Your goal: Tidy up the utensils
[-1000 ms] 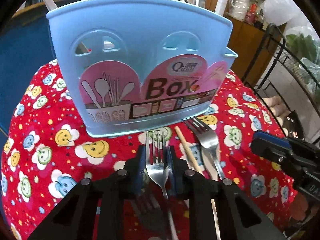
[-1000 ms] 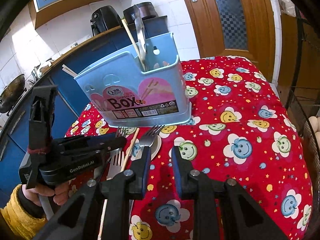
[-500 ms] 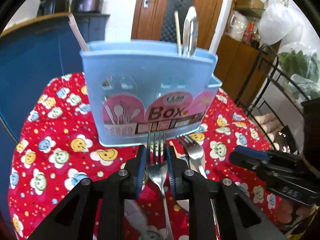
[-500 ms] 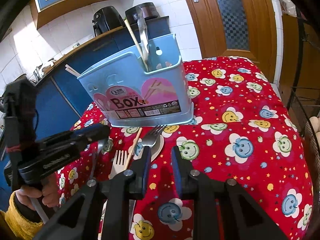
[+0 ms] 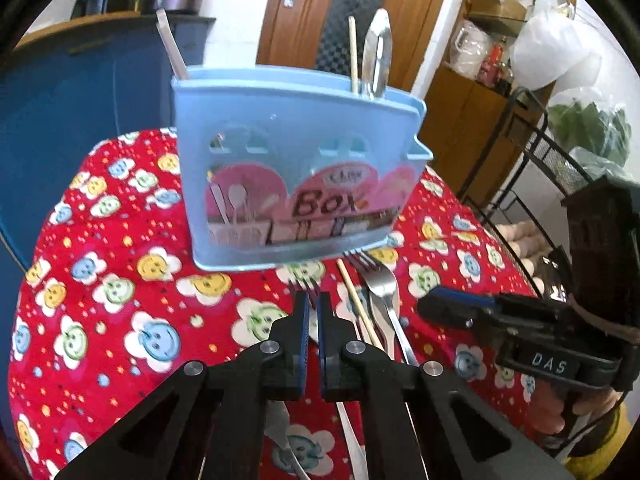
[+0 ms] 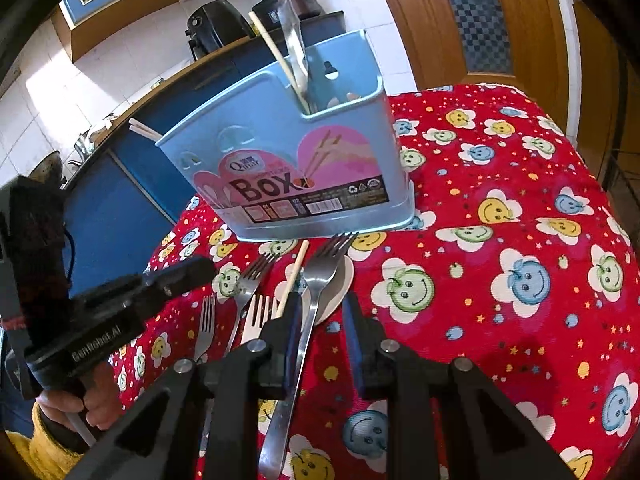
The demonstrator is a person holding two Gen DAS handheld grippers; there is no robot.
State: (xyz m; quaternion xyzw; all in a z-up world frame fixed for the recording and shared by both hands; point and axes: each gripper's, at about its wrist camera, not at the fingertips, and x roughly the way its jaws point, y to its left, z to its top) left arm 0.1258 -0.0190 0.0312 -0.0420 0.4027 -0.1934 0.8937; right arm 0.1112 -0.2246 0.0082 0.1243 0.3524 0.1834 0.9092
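A light blue utensil box [image 5: 296, 168] stands on the red smiley tablecloth; it also shows in the right wrist view [image 6: 296, 168]. It holds a chopstick [image 5: 352, 52] and a metal spoon [image 5: 378, 52]. My left gripper [image 5: 313, 300] is shut on a metal fork [image 5: 305, 286], tines pointing toward the box. My right gripper [image 6: 320, 312] is open and empty, just above a large fork [image 6: 316, 280] that lies on a white spoon [image 6: 340, 284]. Several more forks [image 6: 248, 284] and a chopstick [image 6: 294, 274] lie in front of the box.
The red tablecloth [image 6: 500, 280] covers a round table. A blue cabinet [image 5: 60, 120] stands behind on the left. A black wire rack [image 5: 532, 168] stands at the right edge. A wooden door [image 6: 500, 20] is behind the table.
My left gripper has closed tighter on the fork and lifted and pulled back with it, so the box looks smaller and farther. My right gripper stays open over the large fork.
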